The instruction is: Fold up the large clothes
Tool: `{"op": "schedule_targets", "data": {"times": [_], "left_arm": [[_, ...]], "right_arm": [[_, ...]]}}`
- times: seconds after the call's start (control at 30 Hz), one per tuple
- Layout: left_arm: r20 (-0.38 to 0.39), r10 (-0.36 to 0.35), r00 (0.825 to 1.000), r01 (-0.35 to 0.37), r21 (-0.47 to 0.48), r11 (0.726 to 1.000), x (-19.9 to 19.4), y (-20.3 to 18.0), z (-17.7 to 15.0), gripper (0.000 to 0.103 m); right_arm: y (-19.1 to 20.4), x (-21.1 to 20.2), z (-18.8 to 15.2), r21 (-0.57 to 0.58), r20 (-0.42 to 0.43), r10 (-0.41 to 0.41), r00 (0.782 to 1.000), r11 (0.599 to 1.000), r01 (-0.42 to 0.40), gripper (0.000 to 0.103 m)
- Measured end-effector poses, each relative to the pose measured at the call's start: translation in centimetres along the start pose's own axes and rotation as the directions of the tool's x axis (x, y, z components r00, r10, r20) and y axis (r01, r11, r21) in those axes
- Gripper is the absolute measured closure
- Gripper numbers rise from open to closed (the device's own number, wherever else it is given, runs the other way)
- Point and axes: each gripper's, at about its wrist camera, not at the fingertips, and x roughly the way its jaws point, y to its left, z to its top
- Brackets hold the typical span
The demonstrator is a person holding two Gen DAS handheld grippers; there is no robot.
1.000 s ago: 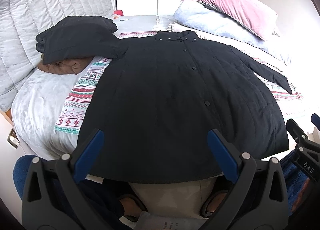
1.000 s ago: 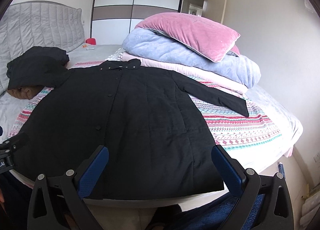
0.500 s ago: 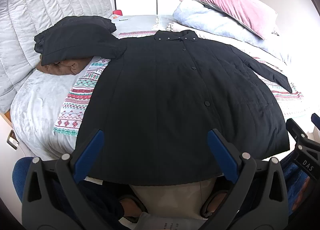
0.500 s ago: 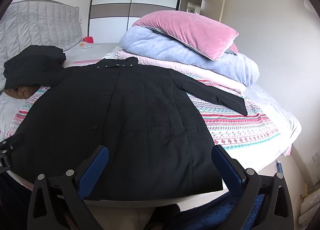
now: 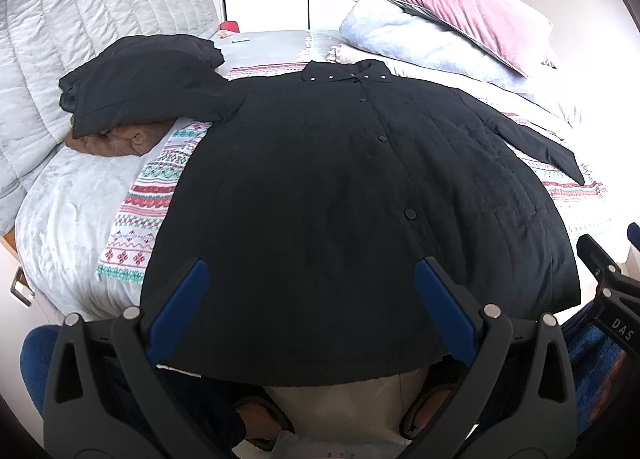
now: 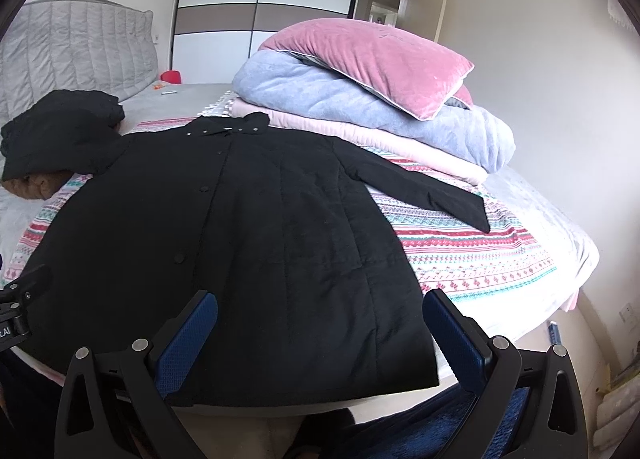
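A large black quilted coat [image 5: 340,187] lies flat and buttoned on the bed, collar far, hem at the near edge; it also shows in the right wrist view [image 6: 240,239]. Its right sleeve [image 6: 424,191] stretches out over the patterned blanket. Its left sleeve is hidden under a pile of dark clothes. My left gripper [image 5: 308,307] is open and empty above the hem. My right gripper [image 6: 320,335] is open and empty above the hem's right part.
A folded black garment on a brown one [image 5: 136,83] sits at the left by the grey headboard [image 5: 80,19]. A pink pillow on folded blue and pink quilts [image 6: 360,91] stands at the far right. A patterned blanket [image 6: 480,255] covers the bed. A wardrobe [image 6: 264,7] stands behind.
Both grippers have shifted slightly; the coat lies as before and both grippers stay open and empty.
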Motion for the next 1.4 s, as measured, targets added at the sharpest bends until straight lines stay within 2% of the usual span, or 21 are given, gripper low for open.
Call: {"op": "schedule_targets", "data": {"times": [0.17, 0.57, 0.67, 0.77, 0.9, 1.03, 1.07, 1.13, 1.17, 1.2, 1.27, 1.33, 1.4], "left_arm": [[0.016, 0.002, 1.0, -0.003, 0.017, 1.0, 0.2, -0.4, 0.6, 0.001], [-0.006, 0.009, 1.0, -0.009, 0.004, 1.0, 2.9, 0.5, 0.9, 0.001], [-0.007, 0.006, 1.0, -0.006, -0.009, 1.0, 3.7, 1.2, 1.5, 0.001], [-0.012, 0.007, 1.0, -0.008, -0.021, 1.0, 4.7, 2.2, 2.4, 0.001], [-0.01, 0.009, 1.0, -0.009, -0.037, 0.999, 5.9, 3.7, 4.8, 0.001], [0.017, 0.016, 1.0, -0.016, -0.025, 1.0, 7.4, 4.5, 8.7, 0.001], [0.024, 0.02, 0.999, -0.02, -0.016, 1.0, 7.8, 4.5, 9.3, 0.001], [0.044, 0.033, 0.998, -0.033, 0.004, 0.999, 9.2, 4.5, 11.3, 0.001], [0.044, 0.037, 0.998, -0.038, 0.014, 0.999, 10.2, 4.4, 12.3, 0.001], [0.018, 0.03, 0.999, -0.03, 0.019, 0.999, 11.5, 4.4, 13.2, 0.001], [-0.026, -0.021, 0.999, 0.021, 0.001, 1.0, 13.9, 4.8, 14.5, 0.001], [-0.034, -0.053, 0.998, 0.052, -0.018, 0.998, 16.2, 5.3, 15.4, 0.001], [-0.017, -0.017, 1.0, 0.017, -0.014, 1.0, 17.6, 5.8, 15.6, 0.001]], "right_arm": [[-0.2, 0.8, 0.5, 0.023, -0.009, 0.008, 1.0, 1.0, -0.008, 0.0], [0.2, 4.6, 0.4, 0.008, -0.061, 0.014, 0.998, 1.0, -0.013, 0.0], [-1.0, 6.4, 0.8, 0.049, -0.092, 0.082, 0.992, 0.996, -0.077, 0.0], [-4.4, 9.7, 1.8, 0.182, -0.156, 0.196, 0.968, 0.969, -0.167, 0.0], [-11.9, 14.6, 3.6, 0.436, -0.129, 0.32, 0.938, 0.868, -0.237, 0.0], [-20.4, 20.9, 5.7, 0.699, -0.071, 0.424, 0.903, 0.667, -0.258, 0.0], [-22.5, 23.3, 6.2, 0.761, -0.054, 0.457, 0.888, 0.594, -0.259, 0.0], [-24.9, 26.5, 6.5, 0.824, -0.042, 0.491, 0.87, 0.509, -0.247, 0.0], [-26.5, 28.7, 6.7, 0.858, -0.046, 0.494, 0.868, 0.465, -0.219, 0.0], [-27.5, 30.1, 6.7, 0.877, -0.056, 0.486, 0.872, 0.442, -0.19, 0.0], [-29.5, 32.4, 6.9, 0.896, -0.062, 0.452, 0.89, 0.417, -0.149, 0.0], [-31.7, 34.0, 7.1, 0.914, -0.024, 0.425, 0.905, 0.375, -0.152, 0.0], [-34.4, 35.9, 6.6, 0.942, -0.018, 0.387, 0.922, 0.316, -0.114, 0.002]]}}
